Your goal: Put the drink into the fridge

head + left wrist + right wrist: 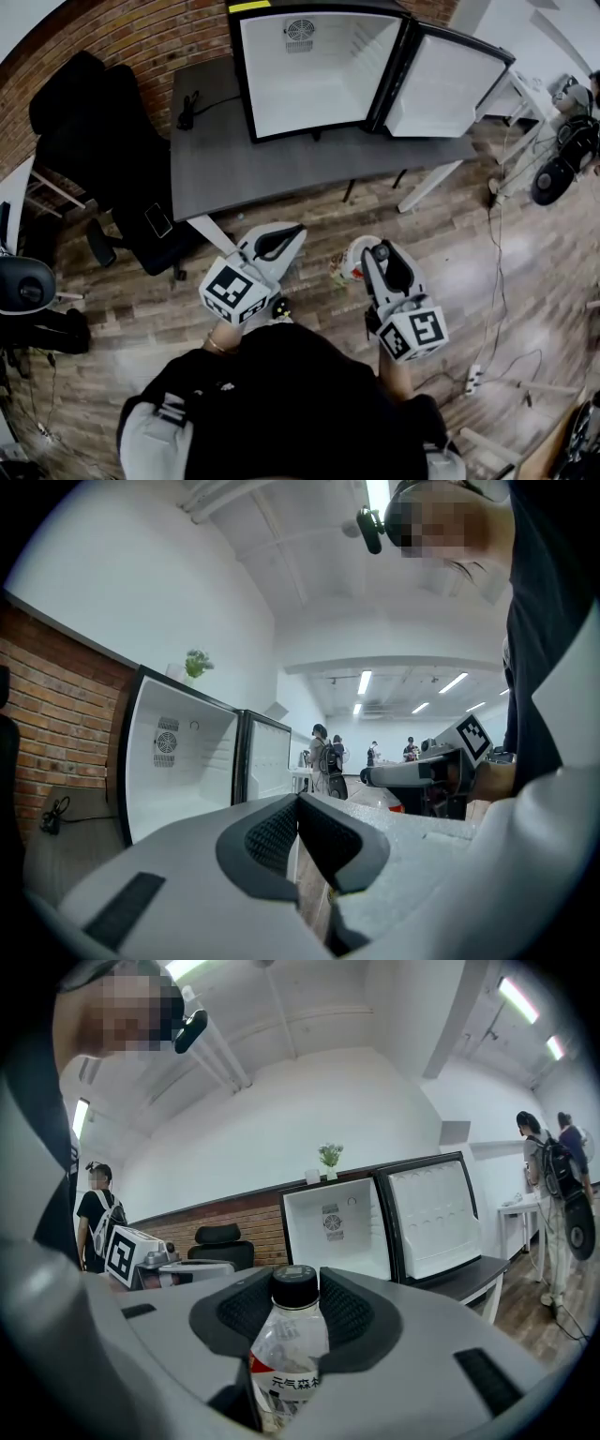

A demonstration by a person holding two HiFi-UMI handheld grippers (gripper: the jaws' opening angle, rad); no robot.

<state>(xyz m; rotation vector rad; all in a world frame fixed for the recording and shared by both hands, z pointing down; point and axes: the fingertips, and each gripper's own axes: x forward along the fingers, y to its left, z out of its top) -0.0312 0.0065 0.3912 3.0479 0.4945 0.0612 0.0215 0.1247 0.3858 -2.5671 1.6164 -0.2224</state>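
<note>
While the right gripper [296, 1309] clamps the bottle [289, 1349], cap up, the open fridge [309, 84] stands straight ahead on the table [272, 173]; left gripper [298, 803] closed, empty.

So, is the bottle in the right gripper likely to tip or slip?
The bottle looks tall and narrow, so it may tip when stood in the fridge. Its clear plastic wall seems smooth and thin, so it could slip or dent. On its side the round body would probably roll.

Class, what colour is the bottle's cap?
The cap on the bottle is black, clearest in the right gripper view.
</note>
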